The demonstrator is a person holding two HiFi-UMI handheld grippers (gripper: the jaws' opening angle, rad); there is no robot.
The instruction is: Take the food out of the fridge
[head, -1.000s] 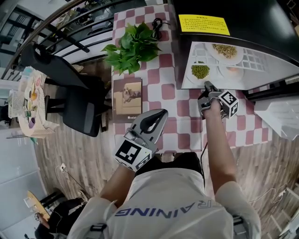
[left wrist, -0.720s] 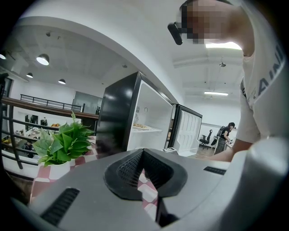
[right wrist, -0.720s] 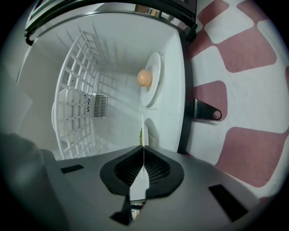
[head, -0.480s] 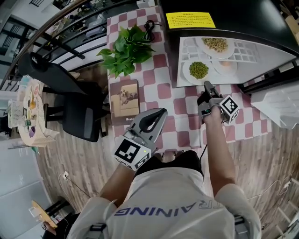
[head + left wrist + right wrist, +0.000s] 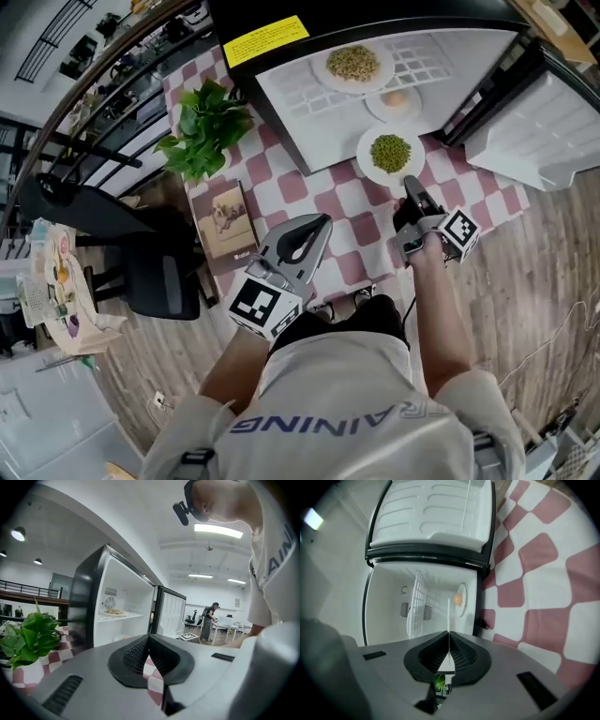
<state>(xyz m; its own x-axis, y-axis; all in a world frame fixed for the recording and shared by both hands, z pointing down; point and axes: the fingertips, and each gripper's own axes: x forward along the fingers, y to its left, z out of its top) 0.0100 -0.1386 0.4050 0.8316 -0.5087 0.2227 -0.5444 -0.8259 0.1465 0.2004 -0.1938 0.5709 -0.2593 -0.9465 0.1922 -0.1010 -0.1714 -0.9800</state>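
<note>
In the head view the fridge point(image 5: 281, 89) stands open on the checked table. My right gripper point(image 5: 411, 186) is shut on the near rim of a white plate of green peas point(image 5: 390, 154), which hangs over the table just outside the fridge. In the right gripper view that rim point(image 5: 449, 616) shows edge-on as a thin white line between the closed jaws. A plate of yellowish food point(image 5: 353, 63) and a plate with an orange item point(image 5: 396, 99) sit on the fridge shelf. My left gripper point(image 5: 314, 228) is shut and empty, nearer the table's front edge.
The fridge door point(image 5: 539, 122) swings out at the right. A potted plant point(image 5: 206, 127) and a picture book point(image 5: 223, 220) lie on the table's left part. A black chair point(image 5: 141, 262) stands left of the table. In the left gripper view a person point(image 5: 206, 620) stands far off.
The plate of peas has come off the fridge shelf and toward me, held by my right gripper. My left gripper stays in about the same spot in the view.
</note>
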